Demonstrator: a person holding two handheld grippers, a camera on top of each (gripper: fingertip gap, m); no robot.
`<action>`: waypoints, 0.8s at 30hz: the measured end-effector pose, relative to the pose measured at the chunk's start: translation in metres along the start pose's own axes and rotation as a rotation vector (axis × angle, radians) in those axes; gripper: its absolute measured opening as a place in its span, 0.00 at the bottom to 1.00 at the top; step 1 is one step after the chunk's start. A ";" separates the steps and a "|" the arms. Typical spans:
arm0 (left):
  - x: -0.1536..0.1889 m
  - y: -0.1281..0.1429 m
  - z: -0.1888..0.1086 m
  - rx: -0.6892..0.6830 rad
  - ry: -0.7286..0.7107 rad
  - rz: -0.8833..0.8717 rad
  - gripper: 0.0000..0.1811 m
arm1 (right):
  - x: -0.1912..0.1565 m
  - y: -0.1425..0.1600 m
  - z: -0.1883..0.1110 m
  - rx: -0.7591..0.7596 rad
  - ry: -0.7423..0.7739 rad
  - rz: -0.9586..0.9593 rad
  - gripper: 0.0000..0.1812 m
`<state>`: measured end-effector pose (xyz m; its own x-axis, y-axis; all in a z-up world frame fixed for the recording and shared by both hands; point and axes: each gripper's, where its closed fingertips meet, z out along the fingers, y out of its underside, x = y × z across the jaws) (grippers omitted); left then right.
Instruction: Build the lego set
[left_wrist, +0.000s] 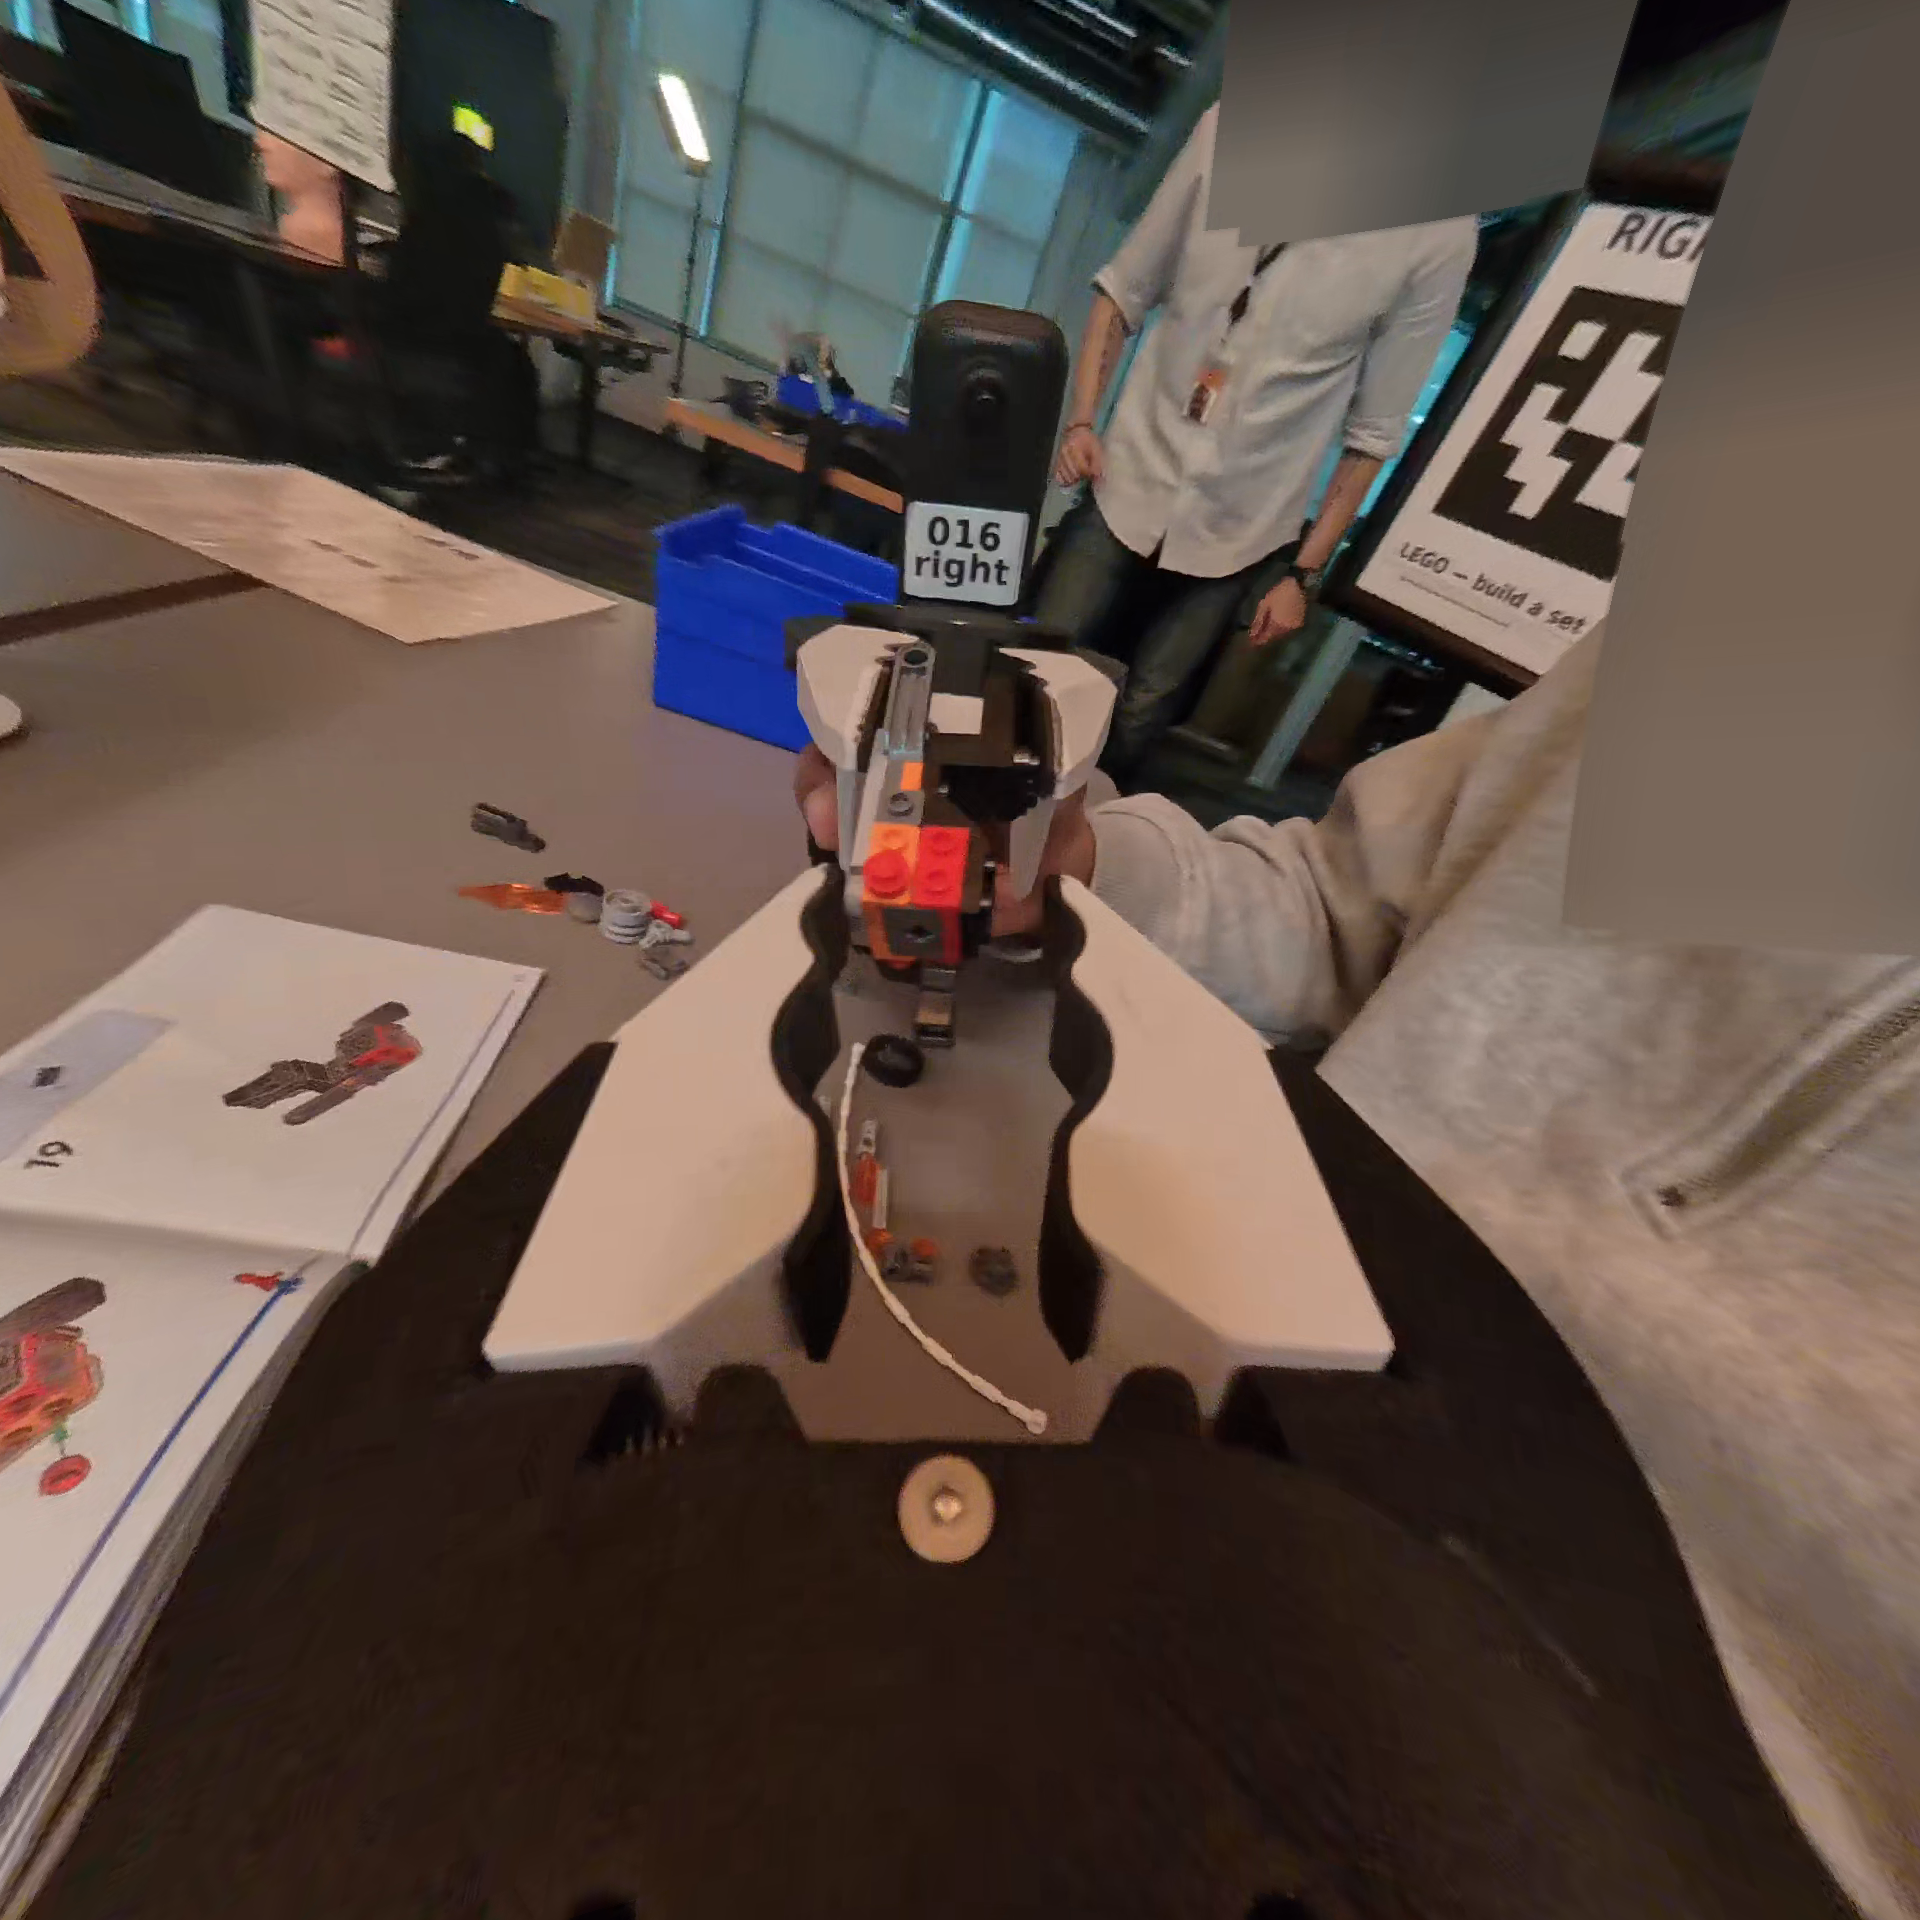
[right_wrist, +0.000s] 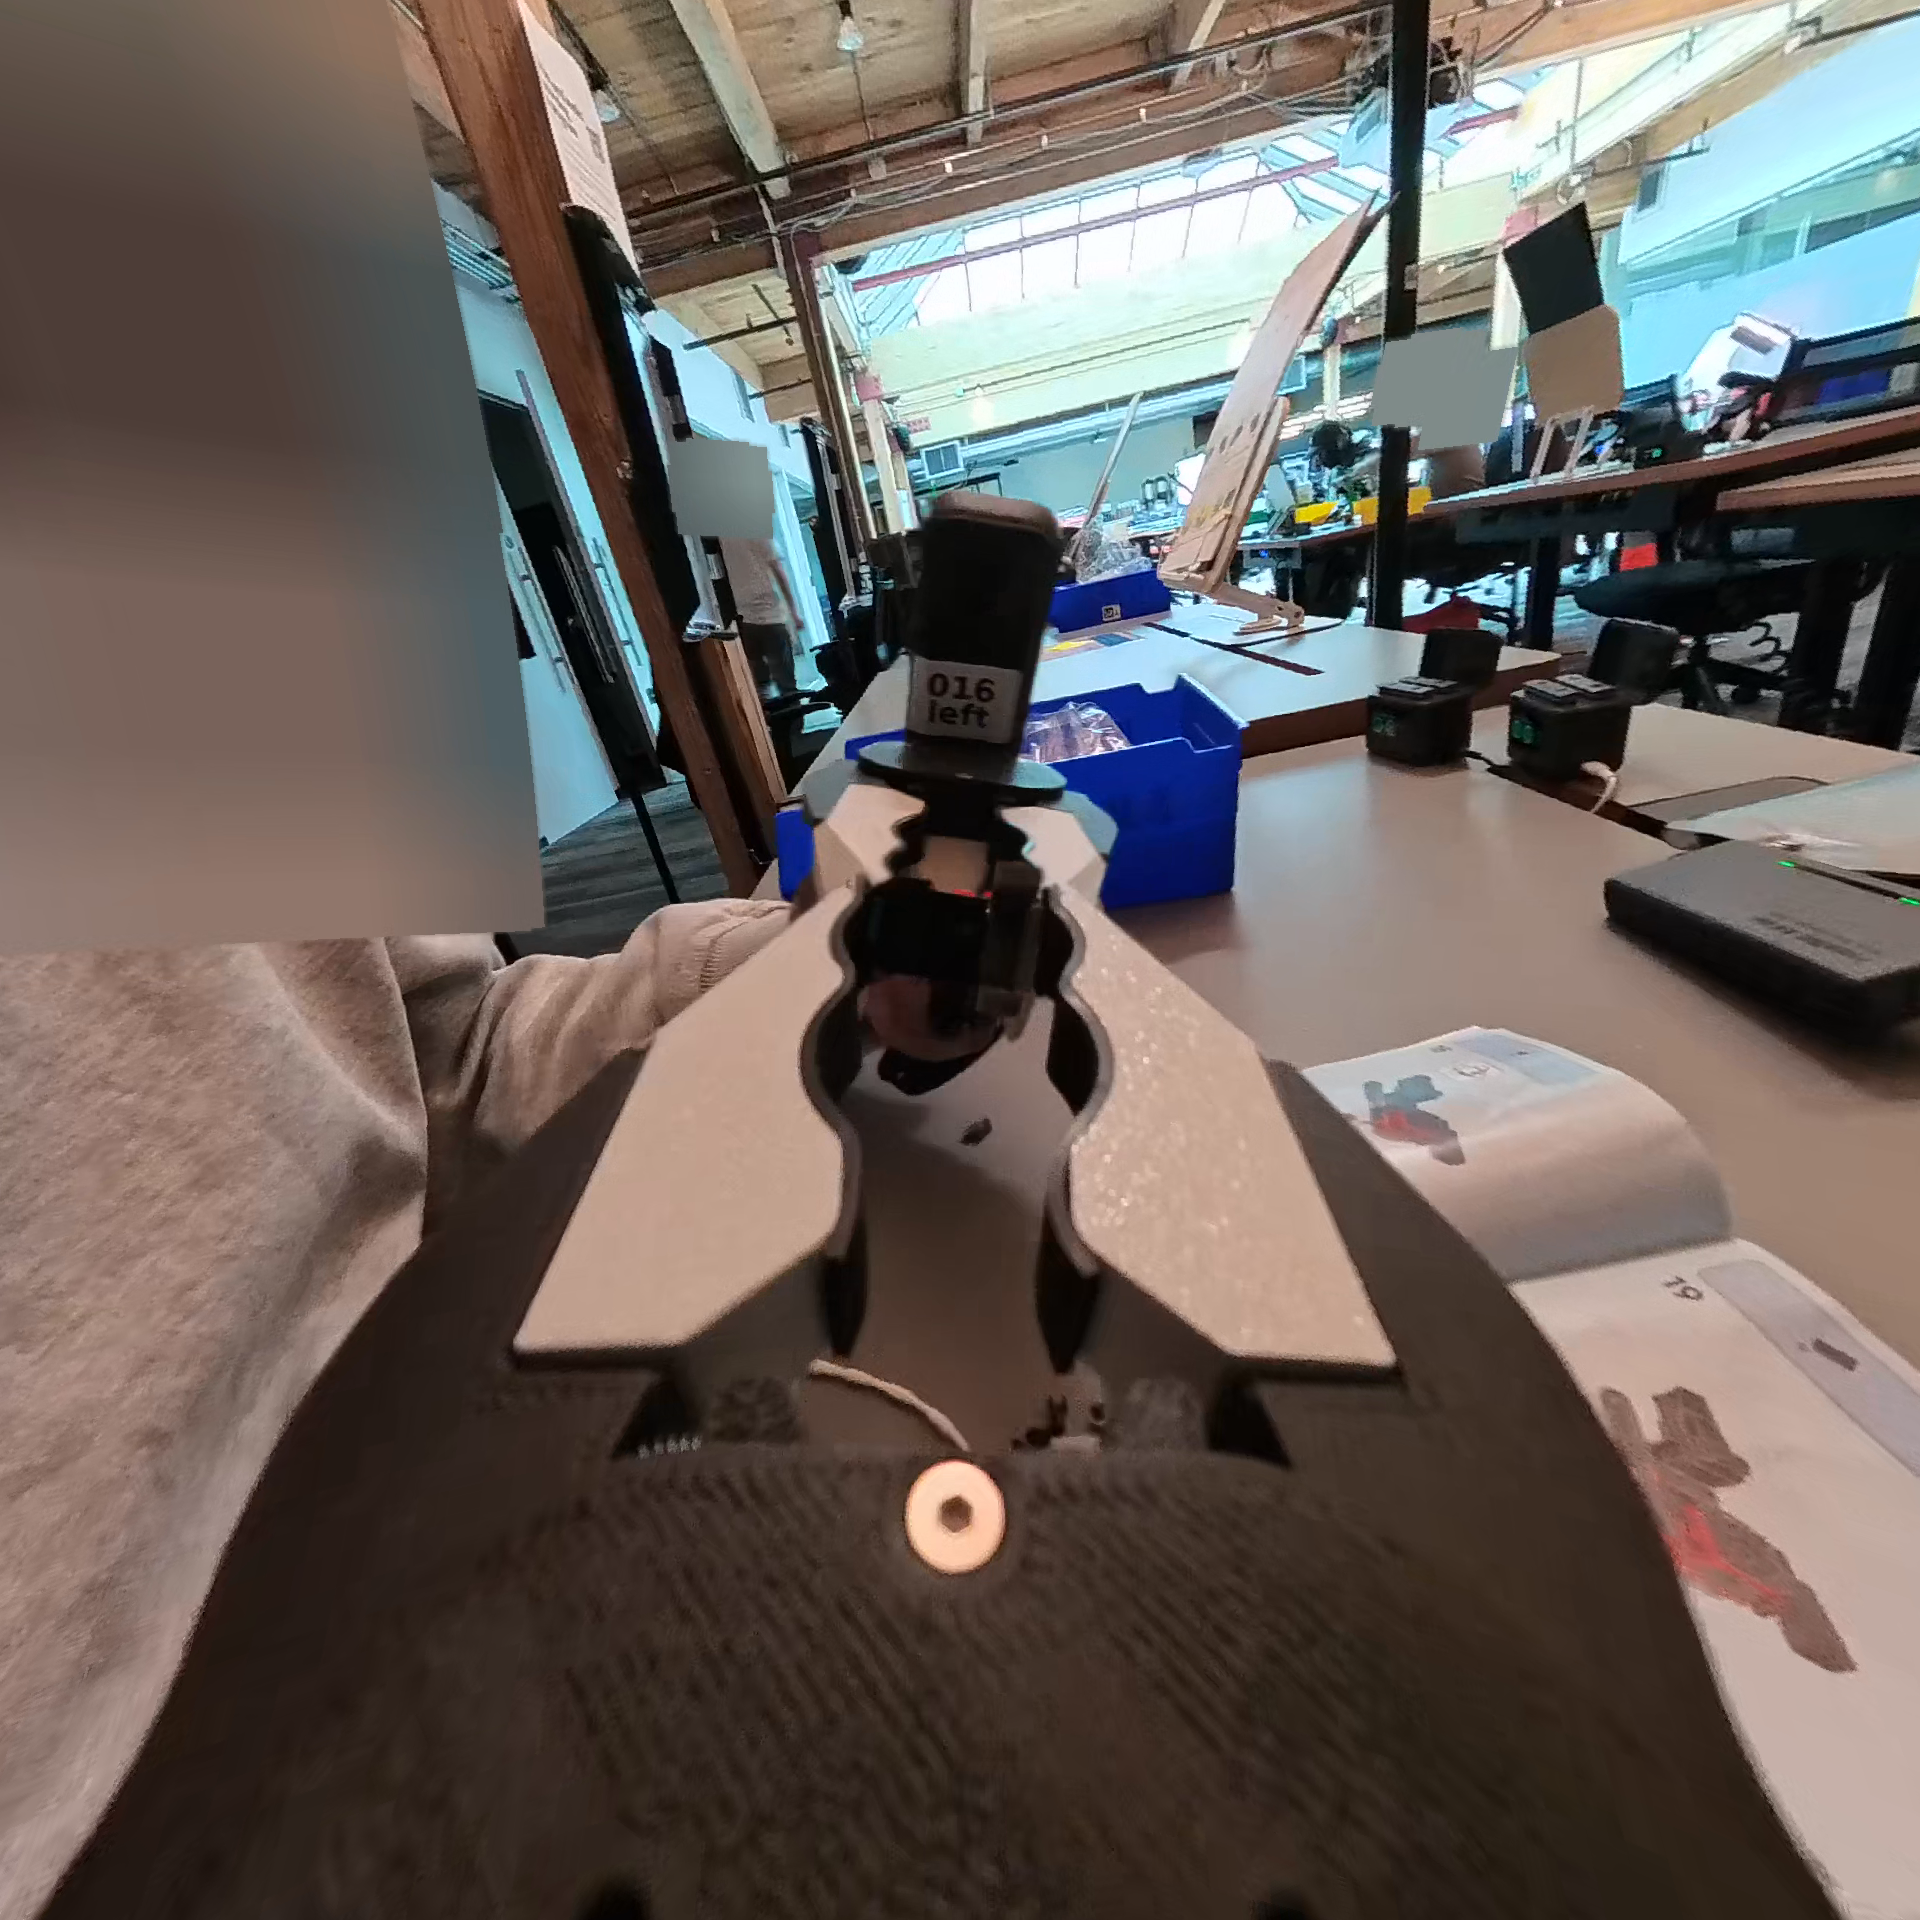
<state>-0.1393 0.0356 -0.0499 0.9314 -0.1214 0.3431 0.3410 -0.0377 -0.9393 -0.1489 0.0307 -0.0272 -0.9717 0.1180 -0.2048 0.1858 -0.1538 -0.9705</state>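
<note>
A small lego model (left_wrist: 914, 873) of orange, red and dark grey bricks, with a grey beam sticking up, hangs in the air between my two grippers, which face each other. My right gripper (right_wrist: 951, 925) is shut on it; in its own view the model (right_wrist: 935, 951) is a dark block filling the gap between the fingers. In the left wrist view the right gripper (left_wrist: 940, 847) clamps the model's sides. My left gripper (left_wrist: 945, 899) is open, its tips either side of the model's near end, with a gap on the right.
Below on the grey table lie a white string (left_wrist: 862, 1205), a black ring (left_wrist: 891, 1062) and small loose pieces (left_wrist: 623, 914). An open instruction booklet (left_wrist: 260, 1091) lies left. A blue bin (left_wrist: 738, 623) stands behind. A black device (right_wrist: 1766, 925) lies on the table. A person stands beyond the table. The tips of both grippers are at nearly the same place.
</note>
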 end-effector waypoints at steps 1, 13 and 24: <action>0.001 0.001 -0.001 -0.004 0.012 -0.008 0.16 | -0.003 0.000 0.000 0.002 -0.015 0.003 0.17; 0.003 0.002 -0.026 -0.033 0.069 -0.023 0.13 | -0.006 0.028 0.010 -0.138 -0.041 0.009 0.17; 0.006 -0.001 -0.028 -0.013 0.097 -0.038 0.13 | -0.012 0.054 0.018 -0.275 -0.055 -0.019 0.17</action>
<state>-0.1382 0.0071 -0.0470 0.9012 -0.2150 0.3764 0.3733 -0.0565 -0.9260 -0.1298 0.0032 -0.0751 -0.9804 0.0641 -0.1863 0.1929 0.1205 -0.9738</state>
